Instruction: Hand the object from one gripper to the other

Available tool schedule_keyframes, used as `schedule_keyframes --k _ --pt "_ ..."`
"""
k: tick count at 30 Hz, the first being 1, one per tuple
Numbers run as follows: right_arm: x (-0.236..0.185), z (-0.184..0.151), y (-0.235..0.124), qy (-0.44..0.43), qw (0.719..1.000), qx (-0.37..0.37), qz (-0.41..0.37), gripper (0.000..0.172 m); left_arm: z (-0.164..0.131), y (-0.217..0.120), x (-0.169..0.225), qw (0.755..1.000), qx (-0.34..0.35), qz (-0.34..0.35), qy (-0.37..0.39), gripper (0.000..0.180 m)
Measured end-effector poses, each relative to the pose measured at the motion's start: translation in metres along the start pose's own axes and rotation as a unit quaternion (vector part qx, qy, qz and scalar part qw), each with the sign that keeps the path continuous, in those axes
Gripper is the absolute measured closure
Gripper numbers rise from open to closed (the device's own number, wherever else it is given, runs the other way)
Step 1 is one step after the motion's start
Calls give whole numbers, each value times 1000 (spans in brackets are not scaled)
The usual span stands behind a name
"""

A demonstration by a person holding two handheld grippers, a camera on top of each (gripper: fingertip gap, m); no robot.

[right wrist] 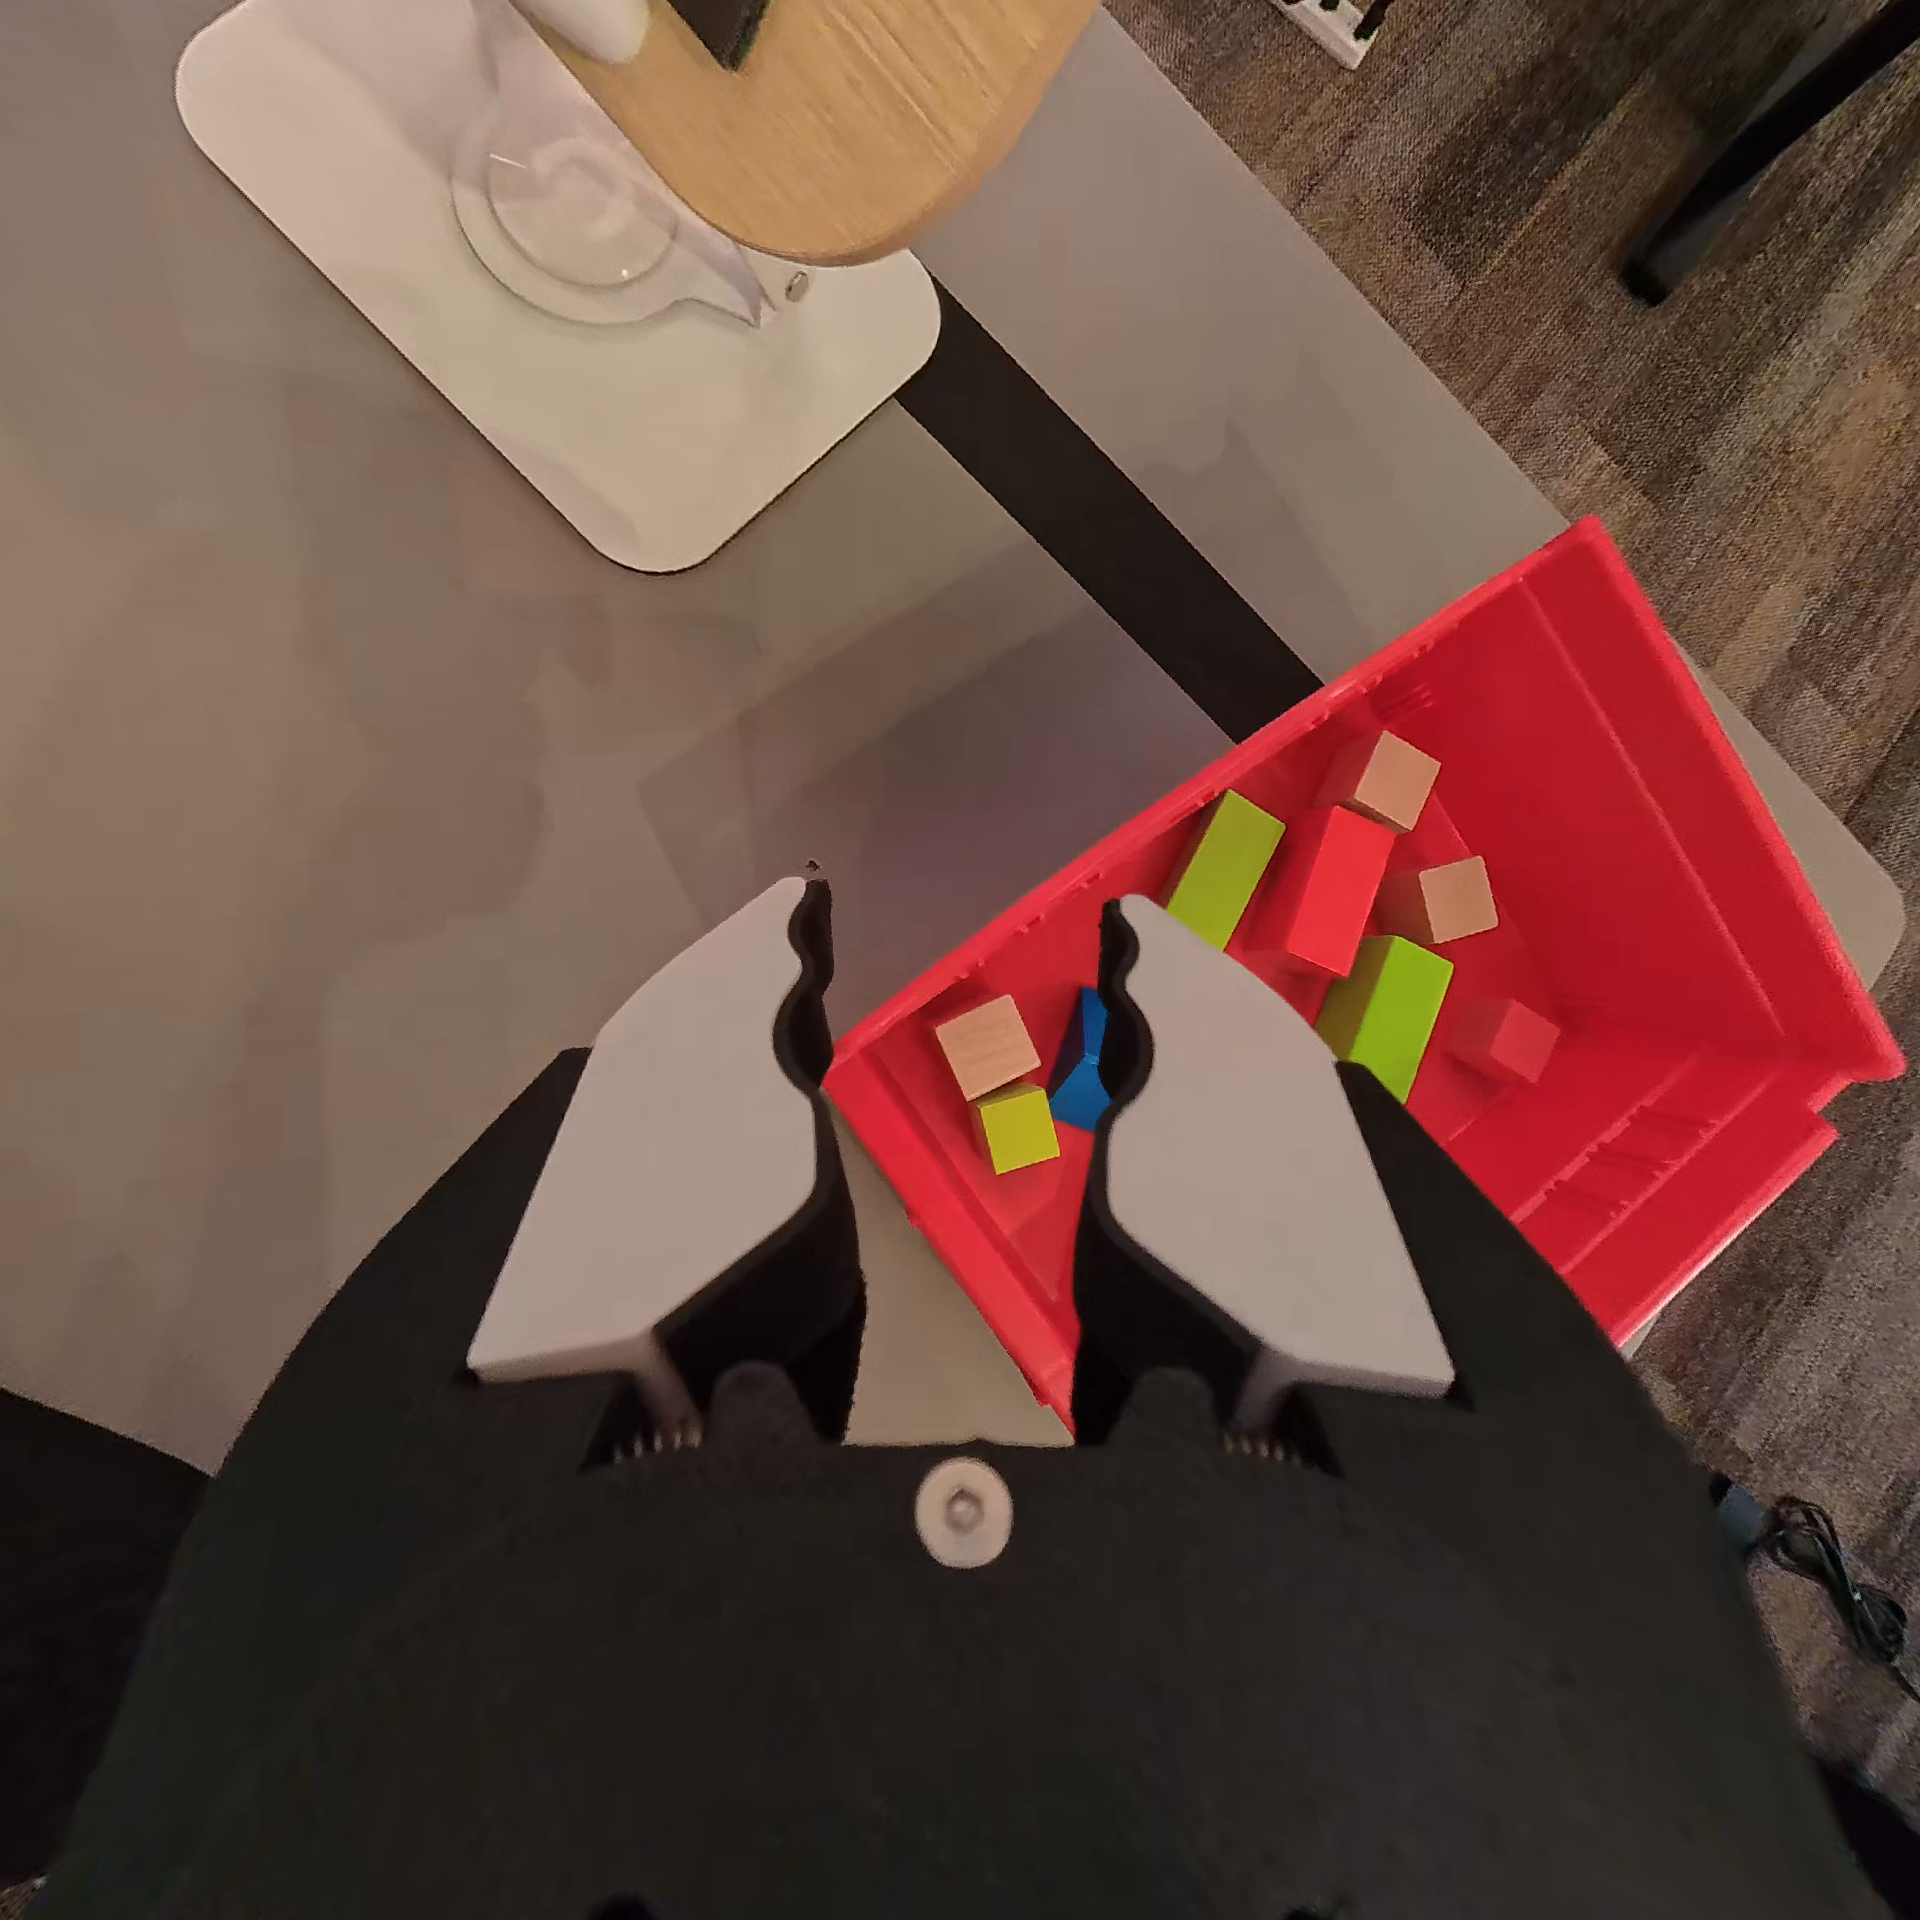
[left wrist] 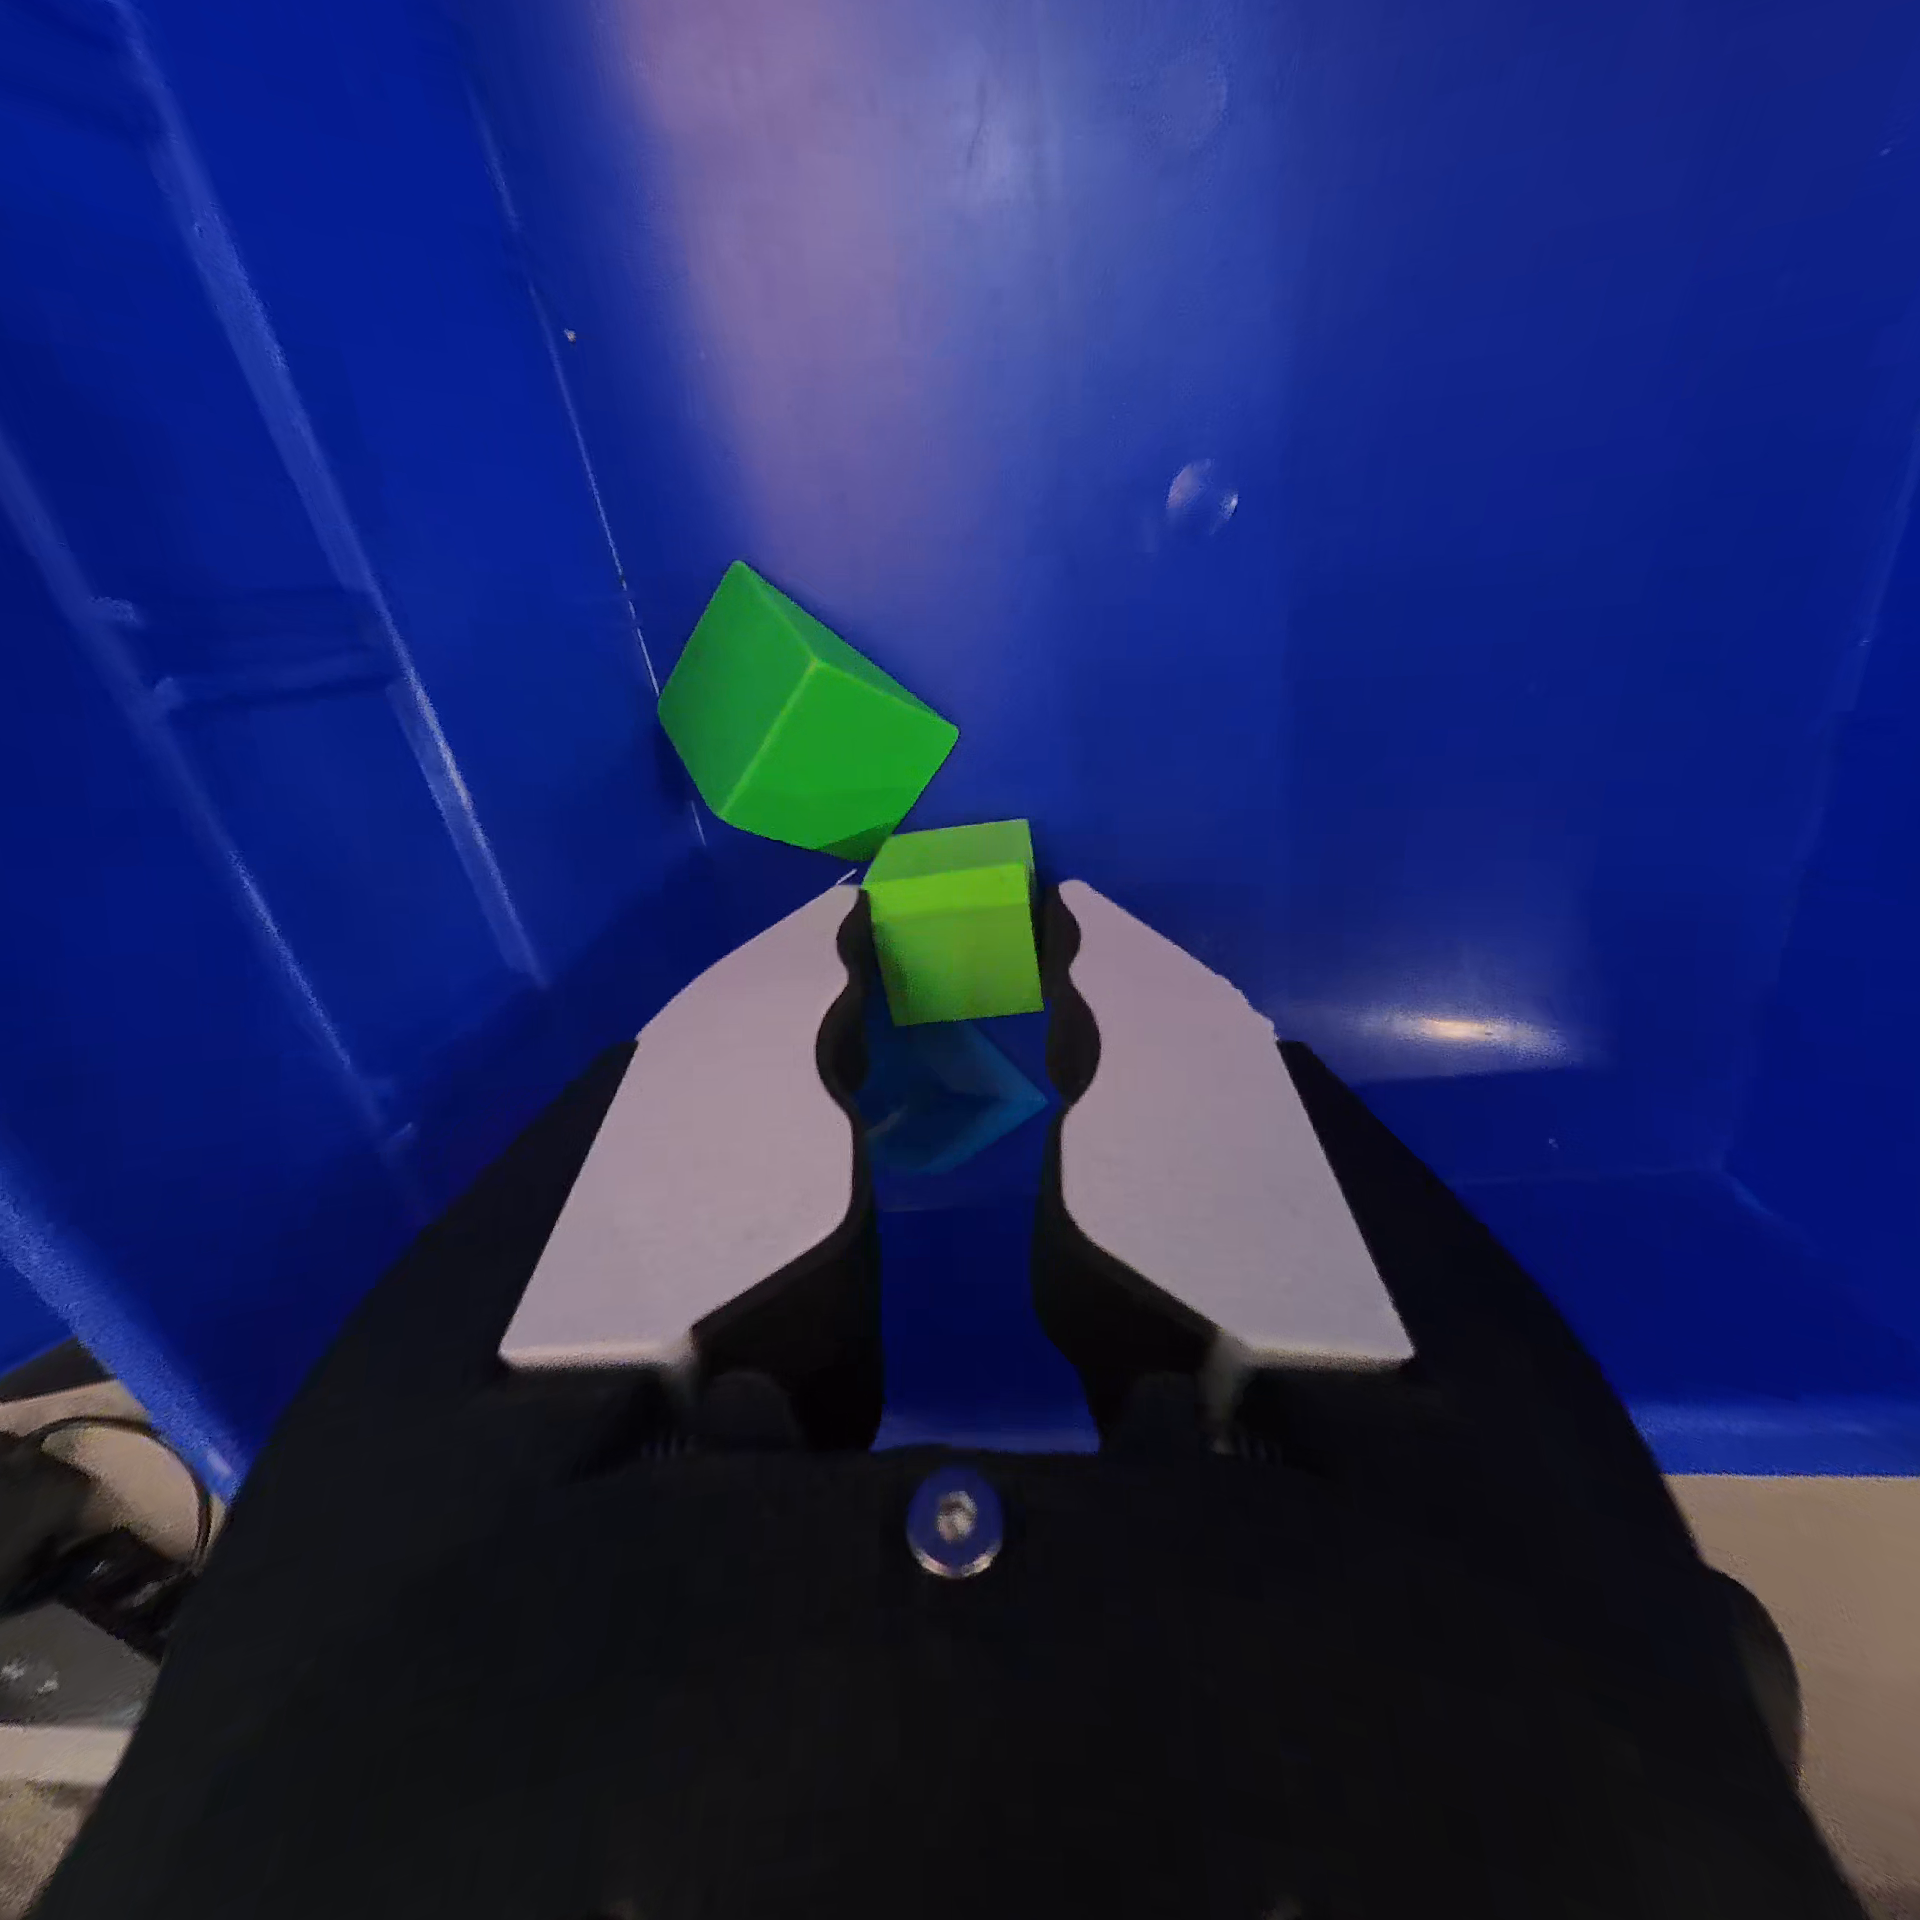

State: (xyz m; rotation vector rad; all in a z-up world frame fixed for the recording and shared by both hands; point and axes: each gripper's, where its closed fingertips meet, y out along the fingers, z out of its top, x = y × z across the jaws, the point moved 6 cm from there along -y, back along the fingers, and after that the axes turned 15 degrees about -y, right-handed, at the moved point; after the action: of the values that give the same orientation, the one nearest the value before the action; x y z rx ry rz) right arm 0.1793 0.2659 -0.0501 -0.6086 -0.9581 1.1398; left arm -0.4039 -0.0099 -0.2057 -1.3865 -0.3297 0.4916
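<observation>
Gripped between the black pads of the left gripper (left wrist: 954, 914), a small lime-green wooden cube (left wrist: 956, 925) is held just above the floor of a glossy blue plastic bin (left wrist: 1351, 416), both fingers (left wrist: 727, 1091) being pressed against its sides. A larger, darker green block (left wrist: 800, 717) is seen tilted against the bin's wall just beyond the held cube, and a faint bluish reflection is visible on the bin floor beneath the fingers. The right gripper (right wrist: 961, 914) is seen well apart from this, its fingers (right wrist: 686, 1122) spread wide with nothing between them, poised over a grey table (right wrist: 364, 831) beside a red plastic bin (right wrist: 1662, 831). Inside that bin are scattered wooden blocks: two long lime-green bars (right wrist: 1226, 862), a red bar (right wrist: 1335, 888), three natural-wood cubes (right wrist: 987, 1044), a small yellow-green cube (right wrist: 1018, 1127), a red cube (right wrist: 1507, 1039) and a blue piece (right wrist: 1081, 1070). A white mat (right wrist: 623, 436) carrying a clear glass jug (right wrist: 582, 218) is seen farther along the table.
</observation>
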Motion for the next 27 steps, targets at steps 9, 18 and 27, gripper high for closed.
schedule_keyframes --k 9,18,27 --pt "-95 100 -36 -189 959 210 -11 120 -20 -118 63 910 217 -352 40 151" --pt "-233 206 -36 -382 829 400 -79 126 -91 -218 198 686 189 -685 156 151" --pt "-250 207 -30 -427 816 377 -101 145 -119 -219 245 597 118 -771 185 151"
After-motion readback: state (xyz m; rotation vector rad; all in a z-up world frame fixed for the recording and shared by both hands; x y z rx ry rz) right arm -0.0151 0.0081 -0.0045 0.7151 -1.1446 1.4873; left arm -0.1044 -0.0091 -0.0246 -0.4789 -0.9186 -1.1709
